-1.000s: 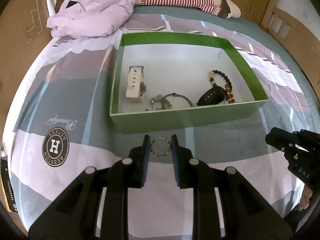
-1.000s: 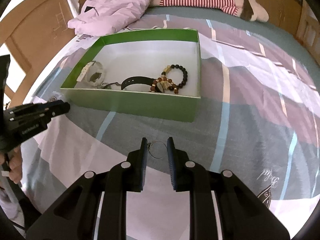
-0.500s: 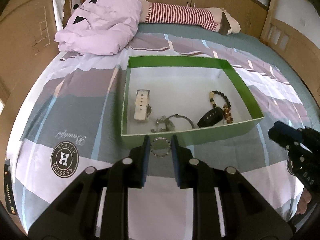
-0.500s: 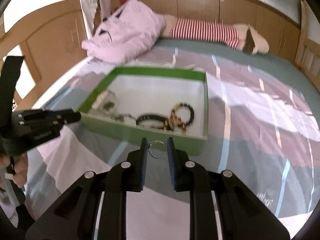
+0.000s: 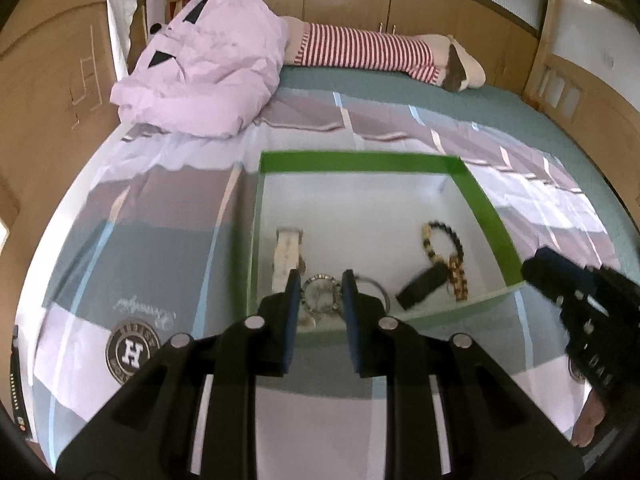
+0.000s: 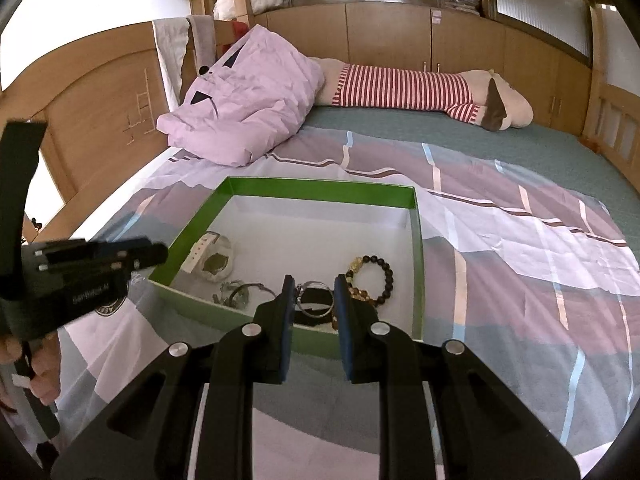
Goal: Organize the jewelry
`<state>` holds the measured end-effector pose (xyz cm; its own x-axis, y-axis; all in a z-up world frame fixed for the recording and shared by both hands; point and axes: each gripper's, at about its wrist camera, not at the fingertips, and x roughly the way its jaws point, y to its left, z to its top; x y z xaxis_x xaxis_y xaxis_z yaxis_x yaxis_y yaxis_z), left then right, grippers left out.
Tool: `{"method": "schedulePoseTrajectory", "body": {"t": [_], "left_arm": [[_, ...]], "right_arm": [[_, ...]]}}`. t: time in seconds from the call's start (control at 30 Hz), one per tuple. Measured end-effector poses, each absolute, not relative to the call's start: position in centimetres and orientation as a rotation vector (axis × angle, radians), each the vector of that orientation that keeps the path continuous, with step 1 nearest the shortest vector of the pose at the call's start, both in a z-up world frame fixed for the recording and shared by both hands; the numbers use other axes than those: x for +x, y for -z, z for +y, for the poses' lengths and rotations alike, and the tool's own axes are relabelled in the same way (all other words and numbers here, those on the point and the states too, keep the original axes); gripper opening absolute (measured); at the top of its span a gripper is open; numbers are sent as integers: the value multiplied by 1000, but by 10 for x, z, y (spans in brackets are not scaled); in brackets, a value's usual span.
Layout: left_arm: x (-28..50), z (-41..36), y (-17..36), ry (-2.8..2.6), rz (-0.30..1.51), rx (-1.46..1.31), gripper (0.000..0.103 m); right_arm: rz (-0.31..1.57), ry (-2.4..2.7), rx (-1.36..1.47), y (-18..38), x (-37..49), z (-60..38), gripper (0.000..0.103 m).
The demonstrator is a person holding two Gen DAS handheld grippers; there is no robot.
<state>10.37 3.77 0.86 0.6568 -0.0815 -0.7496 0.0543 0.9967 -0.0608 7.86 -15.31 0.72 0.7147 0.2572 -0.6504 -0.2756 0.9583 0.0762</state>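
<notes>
My left gripper pinches a small beaded silver ring bracelet, and my right gripper pinches a thin plain wire hoop, both hanging over the near wall of the shallow green cardboard box. To do this well, I judge each should clear that rim, lower toward bare white floor, then release. Inside lie a cream-strapped watch, a dark-and-amber bead bracelet and a black band.

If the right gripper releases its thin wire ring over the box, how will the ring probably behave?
The thin wire ring, pinched edgewise in the right gripper, looks very light and probably stiff. It would likely drop flat into the green box, perhaps bouncing or rolling slightly on the smooth white floor.
</notes>
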Motion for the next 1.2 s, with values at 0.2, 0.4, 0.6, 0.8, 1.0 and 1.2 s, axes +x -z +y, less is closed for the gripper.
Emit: {"method": "schedulePoseTrajectory", "body": {"t": [0.2,0.4,0.6,0.8,1.0,1.2], "left_arm": [[120,45,2,56,887,-48,21],[141,49,2,48,907,-73,21],[152,53,18,56,962,-115,21],[154,56,21,68,982,-142,21],[151,51,17,103,978,-152,34],[144,40,13,70,967,-99,65]], "right_arm": [[723,-289,-35,-6,92,-149,20],[760,-266,-17,0,108,-151,20],[838,-243,48,16,125,-156,20],[877,-230,66,31,128,-159,20],[857,-231,93,23,125,-164,53],[843,-237,51,11,118,-159,80]]}}
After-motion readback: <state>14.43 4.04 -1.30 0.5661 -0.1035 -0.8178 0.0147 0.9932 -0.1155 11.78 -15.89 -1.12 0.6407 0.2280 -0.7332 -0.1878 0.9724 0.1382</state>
